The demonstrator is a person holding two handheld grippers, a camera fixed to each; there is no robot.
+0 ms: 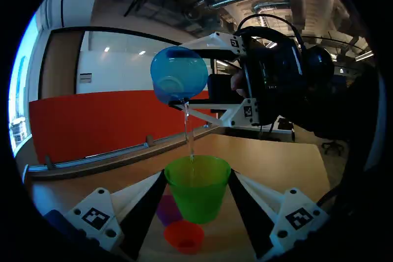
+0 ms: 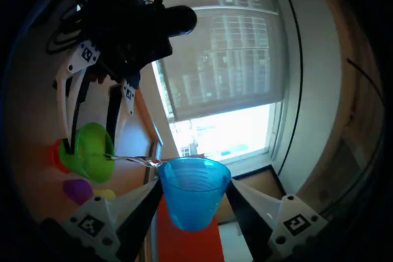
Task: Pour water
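Water (image 1: 187, 129) falls in a thin stream from the lip of the blue cup (image 1: 178, 74) into the green cup (image 1: 197, 190), so the pour is under way and not finished. In the left gripper view the blue cup hangs at 12 o'clock of the green one, tipped well over with its mouth facing down and toward the camera. The stream lands inside the green rim.

The right tool (image 2: 194, 189) is clamped on the blue cup, one finger pressed to each side of its wall. The left tool (image 1: 196, 179) holds the green cup the same way, upright, a finger at 9 and a finger at 3 o'clock of it. The green cup appears to be held up off the wooden surface (image 1: 275, 159). A purple cup (image 1: 167, 210) sits at about 7 o'clock of it and a red cup (image 1: 184, 237) at 6 o'clock, both lower and apart from the stream.

As to progress, some water has gone across. The level in the green cup cannot be read through its tinted wall. In the right gripper view the blue cup looks nearly drained, though I cannot tell for sure. What seems left is to let the stream run out, tip the blue cup back upright, and set both cups down.
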